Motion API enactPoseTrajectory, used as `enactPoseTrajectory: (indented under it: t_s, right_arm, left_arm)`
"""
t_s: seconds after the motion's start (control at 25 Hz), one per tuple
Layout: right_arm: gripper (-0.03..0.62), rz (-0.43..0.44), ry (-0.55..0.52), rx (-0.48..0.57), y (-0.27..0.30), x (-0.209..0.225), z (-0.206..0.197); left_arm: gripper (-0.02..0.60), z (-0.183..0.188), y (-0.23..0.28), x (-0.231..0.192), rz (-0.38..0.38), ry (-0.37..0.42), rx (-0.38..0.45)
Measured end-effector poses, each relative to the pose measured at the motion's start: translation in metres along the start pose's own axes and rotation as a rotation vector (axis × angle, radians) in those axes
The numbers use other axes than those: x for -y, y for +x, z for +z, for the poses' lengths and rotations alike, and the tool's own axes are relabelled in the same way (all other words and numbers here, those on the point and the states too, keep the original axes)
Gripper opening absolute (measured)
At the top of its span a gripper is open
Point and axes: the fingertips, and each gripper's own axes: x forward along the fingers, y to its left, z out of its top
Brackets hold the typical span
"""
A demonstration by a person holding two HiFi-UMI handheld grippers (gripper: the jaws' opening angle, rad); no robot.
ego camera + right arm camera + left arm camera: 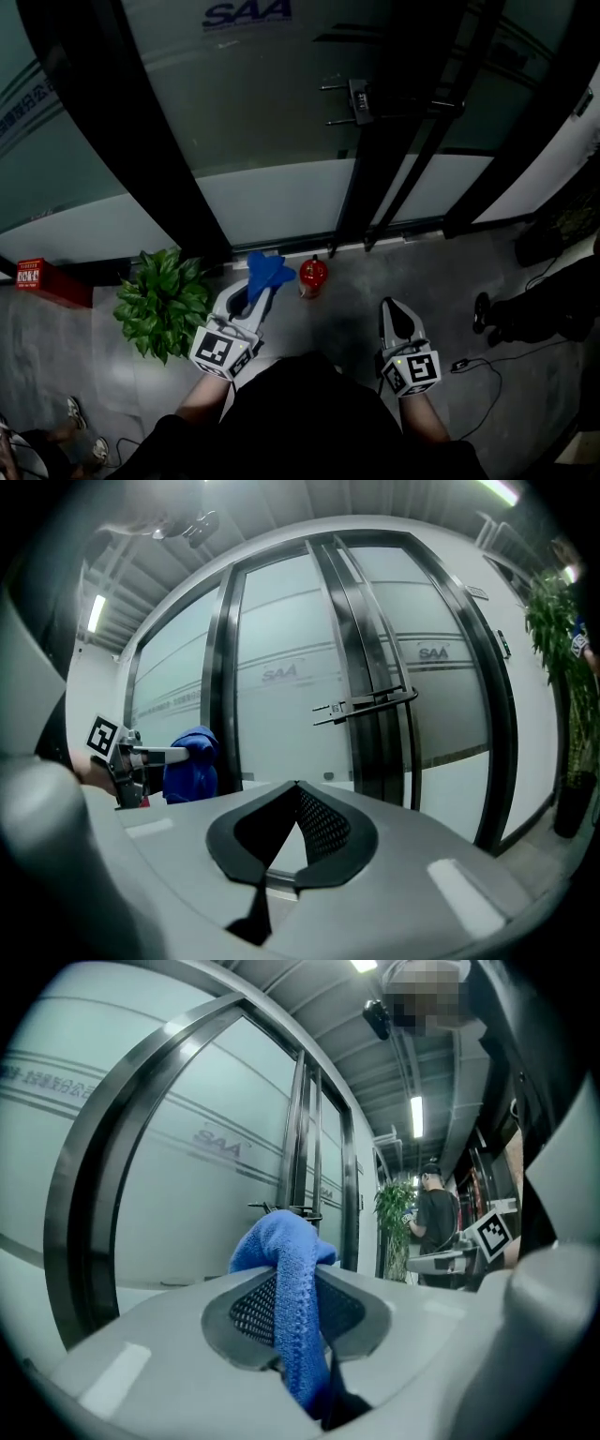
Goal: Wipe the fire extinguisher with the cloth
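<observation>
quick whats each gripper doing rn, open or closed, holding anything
left gripper: closed on the blue cloth.
right gripper: closed, holding nothing.

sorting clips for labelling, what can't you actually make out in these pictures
1. Fire extinguisher: small and dim in the head view, seen from above; its label can't be read.
2. Whether the cloth touches it: the head view's steep angle doesn't settle that.
3. Left gripper view: the cloth clamped in the left gripper blocks the middle; no extinguisher shows.
4. Red box: print too small in the head view.
</observation>
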Motion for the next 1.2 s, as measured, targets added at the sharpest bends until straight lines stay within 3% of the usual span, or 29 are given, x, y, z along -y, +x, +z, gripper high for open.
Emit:
enactPoseTrajectory:
  t_s: [0.28, 0.96, 1.2]
  right_arm:
    - [0.0, 0.04, -0.025, 0.006, -0.013, 0.029, 0.011]
    - [0.0, 0.103, 0.012, 0.0, -0.02, 0.014, 0.002]
    - [0.0, 0.121, 0.0, 0.007, -0.019, 0.004, 0.008]
  left_arm:
    - [0.066, -0.005, 0.022, 0.031, 0.004, -0.012, 0.026]
    - [0.066, -0.012, -0.001, 0.037, 0.044, -0.015, -0.01]
    - [0.066, -0.017, -0.01, 0.033, 0.051, 0.033, -0.051]
